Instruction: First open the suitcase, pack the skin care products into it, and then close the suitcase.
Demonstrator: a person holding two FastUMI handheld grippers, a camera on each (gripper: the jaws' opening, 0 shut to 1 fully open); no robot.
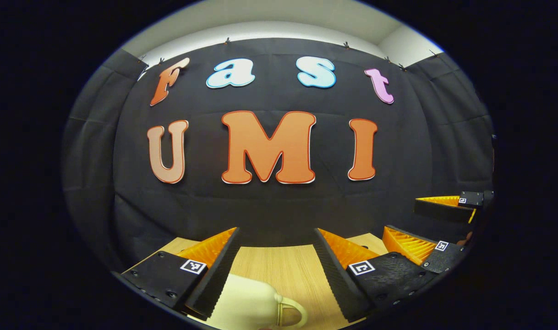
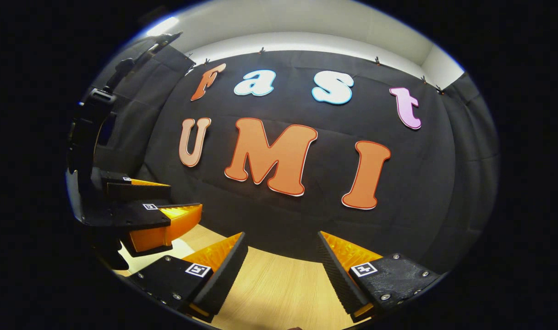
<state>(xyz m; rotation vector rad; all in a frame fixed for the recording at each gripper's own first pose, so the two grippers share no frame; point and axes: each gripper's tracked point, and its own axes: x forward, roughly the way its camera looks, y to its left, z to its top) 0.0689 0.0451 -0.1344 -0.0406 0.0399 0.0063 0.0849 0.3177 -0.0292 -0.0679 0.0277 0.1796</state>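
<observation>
Facing the black cloth wall (image 1: 270,211) of the booth, both grippers are held above a light wooden desk (image 1: 279,270) with their fingers spread wide and nothing between them. In the left gripper view, the left gripper (image 1: 276,270) is released, its two fingers well apart, and just below the gap lies a cream-coloured bottle (image 1: 247,305) with a looped handle at its right end; the bottle lies on the desk at the bottom edge, its left part hidden under the left finger, and neither finger presses on it. Farther off at the right side of that view the right gripper (image 1: 425,224) appears, one finger above the other with a clear gap between them, so it too is released. In the right gripper view, the right gripper (image 2: 282,270) shows the same wide-open stance over bare wood grain, with nothing caught between its fingers. At the left side of that view the left gripper (image 2: 169,201) shows side-on with its dark body rising behind it, its two fingers close together from this angle. A pale patch on the desk beneath it is too cut off to identify.
</observation>
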